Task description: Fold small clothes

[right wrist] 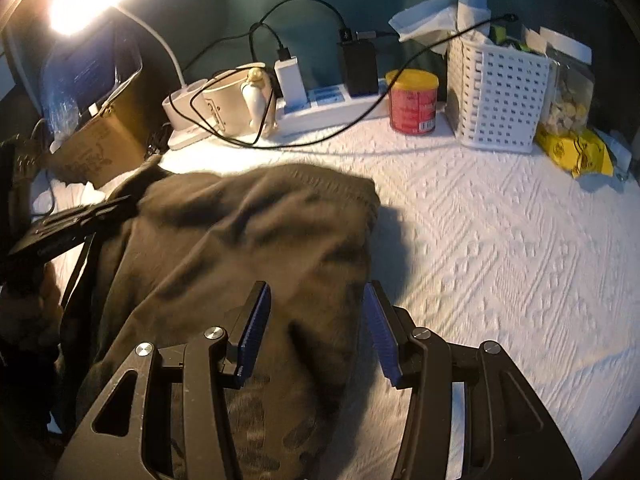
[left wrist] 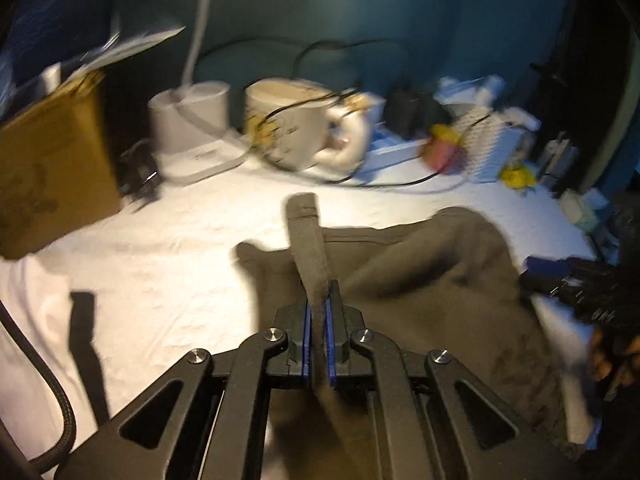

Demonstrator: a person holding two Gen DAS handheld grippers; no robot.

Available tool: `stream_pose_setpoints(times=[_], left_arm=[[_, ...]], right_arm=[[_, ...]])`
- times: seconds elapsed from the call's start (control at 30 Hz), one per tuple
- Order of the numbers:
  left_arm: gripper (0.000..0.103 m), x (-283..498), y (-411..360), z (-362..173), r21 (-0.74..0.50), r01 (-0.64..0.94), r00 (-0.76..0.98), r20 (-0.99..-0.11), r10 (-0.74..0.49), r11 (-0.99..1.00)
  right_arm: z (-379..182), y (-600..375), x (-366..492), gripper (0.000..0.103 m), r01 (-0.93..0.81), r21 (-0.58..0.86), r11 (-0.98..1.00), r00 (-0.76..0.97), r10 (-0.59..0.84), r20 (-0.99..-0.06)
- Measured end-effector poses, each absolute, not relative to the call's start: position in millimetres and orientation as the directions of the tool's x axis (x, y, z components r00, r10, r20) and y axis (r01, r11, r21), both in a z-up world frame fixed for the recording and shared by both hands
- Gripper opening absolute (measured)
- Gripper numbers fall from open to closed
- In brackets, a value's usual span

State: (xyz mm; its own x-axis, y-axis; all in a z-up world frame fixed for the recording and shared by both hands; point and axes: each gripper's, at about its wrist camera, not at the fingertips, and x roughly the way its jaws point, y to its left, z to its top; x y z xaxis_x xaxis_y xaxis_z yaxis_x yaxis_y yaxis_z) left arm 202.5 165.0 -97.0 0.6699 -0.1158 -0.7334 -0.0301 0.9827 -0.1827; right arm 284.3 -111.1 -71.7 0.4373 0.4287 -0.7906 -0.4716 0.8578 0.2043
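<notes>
My left hand-held gripper (left wrist: 319,312) is clenched on a narrow strip of the dark garment (left wrist: 420,272); the blue pads (left wrist: 307,332) press the cloth from both sides and the pinched end sticks up past the fingertips. My right hand-held gripper (right wrist: 318,320) is released, its jaws standing apart over the near edge of the same garment (right wrist: 248,240) with no cloth pressed between the pads (right wrist: 256,332). The garment lies rumpled on the white textured cover of the table (right wrist: 500,248), toward its left side as the right wrist view shows it. Along the teal wall behind I see a cream mug (right wrist: 228,104), a white power strip (right wrist: 328,102) with chargers plugged in, a red can (right wrist: 414,102), a white perforated basket (right wrist: 498,96) and a yellow packet (right wrist: 576,148). A cardboard box (right wrist: 100,148) stands at the far left.
</notes>
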Motion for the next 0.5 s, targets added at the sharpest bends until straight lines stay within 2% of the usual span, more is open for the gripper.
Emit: stream_pose_setpoints(times=[0.07,0.2,0.37,0.43,0.47,0.5], left_arm=[[0.005,204.6,172.0,-110.1,-0.199,-0.045,0.632,-0.765,-0.126,0.979],[0.008,204.9,173.4,-111.5,-0.215,-0.048,0.629,-0.765,-0.138,0.975],[0.01,203.5,184.6,-100.4,-0.149,-0.114,0.645,-0.763,-0.041,0.982],[0.012,201.1,192.8,-92.1,-0.17,-0.128,0.663,-0.748,-0.043,0.977],[0.024,199.9,194.5,-88.9,-0.183,-0.13,0.67,-0.741,-0.05,0.974],[0.046,198.9,194.7,-85.9,-0.194,-0.127,0.68,-0.731,-0.057,0.973]], right_arm=[[-72.7,-108.3,293.2,0.051,-0.469,0.199,0.86,0.437,0.422,-0.794],[-74.2,-107.5,312.6,0.051,-0.447,0.198,0.872,0.444,0.408,-0.798],[-76.9,-112.9,335.7,0.051,-0.397,0.23,0.889,0.447,0.406,-0.797],[-78.7,-116.2,342.2,0.051,-0.381,0.242,0.892,0.446,0.407,-0.797],[-79.5,-117.8,343.8,0.051,-0.376,0.247,0.893,0.446,0.408,-0.797],[-80.4,-119.8,345.8,0.051,-0.37,0.249,0.895,0.447,0.406,-0.797]])
